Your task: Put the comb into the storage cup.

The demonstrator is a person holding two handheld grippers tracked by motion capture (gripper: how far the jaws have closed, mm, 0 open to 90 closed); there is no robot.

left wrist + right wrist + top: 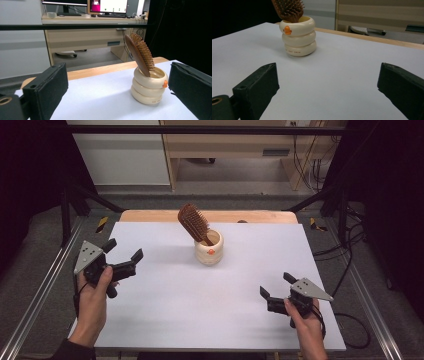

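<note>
A cream ribbed cup (209,248) with a small orange mark stands near the middle back of the white table top (200,300). A brown wooden hairbrush (194,223) leans out of it, head up and tilted to the left. The left gripper view has the cup (148,87) and brush (140,53) ahead, between wide jaws. The right gripper view has the cup (298,37) far off and the brush head (288,8) at the top edge. My left gripper (124,253) is open at the table's left side. Toward the front right, my right gripper (276,285) is open and holds nothing.
A wooden strip (150,215) runs along the table's far edge. Metal rails (40,290) flank the table on both sides. Beyond it are a wooden desk (82,37), cables (310,165) and monitors (107,6).
</note>
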